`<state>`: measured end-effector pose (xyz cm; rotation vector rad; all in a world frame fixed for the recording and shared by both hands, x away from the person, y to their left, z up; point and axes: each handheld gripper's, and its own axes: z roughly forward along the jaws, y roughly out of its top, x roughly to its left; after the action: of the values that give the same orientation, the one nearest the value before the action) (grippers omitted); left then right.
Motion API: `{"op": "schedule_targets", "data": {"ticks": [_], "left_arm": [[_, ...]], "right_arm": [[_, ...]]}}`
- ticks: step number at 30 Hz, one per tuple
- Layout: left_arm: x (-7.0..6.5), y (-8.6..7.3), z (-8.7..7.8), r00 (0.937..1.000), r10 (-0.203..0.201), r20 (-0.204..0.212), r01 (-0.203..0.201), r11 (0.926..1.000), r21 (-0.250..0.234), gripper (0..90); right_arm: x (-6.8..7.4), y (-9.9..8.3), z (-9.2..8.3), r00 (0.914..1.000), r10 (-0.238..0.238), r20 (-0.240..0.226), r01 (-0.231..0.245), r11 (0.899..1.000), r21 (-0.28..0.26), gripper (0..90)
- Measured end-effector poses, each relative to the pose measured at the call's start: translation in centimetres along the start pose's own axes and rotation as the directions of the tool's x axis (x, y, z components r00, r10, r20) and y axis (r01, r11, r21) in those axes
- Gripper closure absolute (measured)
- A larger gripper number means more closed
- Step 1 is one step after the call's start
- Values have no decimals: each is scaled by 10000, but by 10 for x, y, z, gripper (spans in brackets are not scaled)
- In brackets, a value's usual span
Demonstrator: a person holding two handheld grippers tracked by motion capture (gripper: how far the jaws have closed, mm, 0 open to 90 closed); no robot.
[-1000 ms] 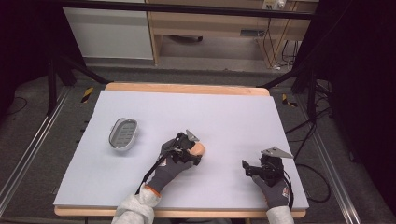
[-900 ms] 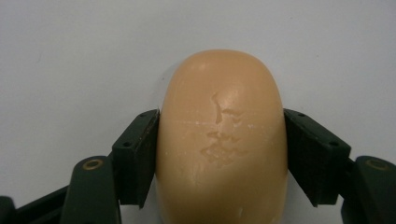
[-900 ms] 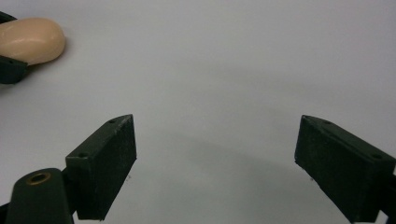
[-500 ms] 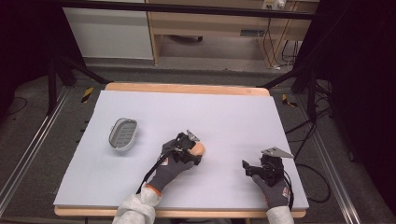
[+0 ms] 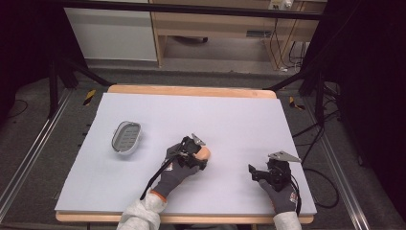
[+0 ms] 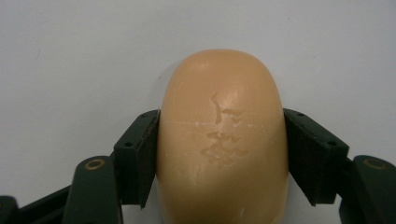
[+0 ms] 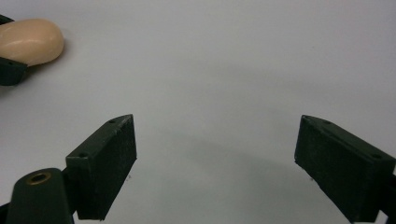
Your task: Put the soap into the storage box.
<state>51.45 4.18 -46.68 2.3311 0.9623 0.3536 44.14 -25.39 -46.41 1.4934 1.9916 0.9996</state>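
A peach-coloured bar of soap (image 6: pixel 222 140) lies on the white table top with my left gripper (image 6: pixel 222 158) shut on its two sides. In the high view the soap (image 5: pixel 204 153) pokes out from the left gripper (image 5: pixel 198 154) near the table's middle front. A grey oval soap dish (image 5: pixel 127 137) sits apart to the left. My right gripper (image 5: pixel 253 171) rests low at the front right, open with nothing between its jaws (image 7: pixel 215 163); its view also catches the soap (image 7: pixel 30 41) at the upper left.
The white sheet (image 5: pixel 230 115) lies on a wooden table whose edge (image 5: pixel 191 90) shows at the back. Metal rails and cables run along the floor on both sides. A cabinet stands behind the table.
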Motion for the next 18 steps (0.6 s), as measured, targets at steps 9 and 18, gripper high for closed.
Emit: {"op": "schedule_targets", "data": {"ticks": [9, 18], "left_arm": [[3, -3, -19, 9999, -154, -10, 153, 9993, -329, 319], [17, -9, -50, 9989, -479, -3, 477, 9947, -908, 319]], "right_arm": [[-1, 0, 0, 10000, -59, 73, 59, 10000, -29, 129], [-1, -1, 0, 9999, -59, 113, 59, 10000, -23, 129]]}}
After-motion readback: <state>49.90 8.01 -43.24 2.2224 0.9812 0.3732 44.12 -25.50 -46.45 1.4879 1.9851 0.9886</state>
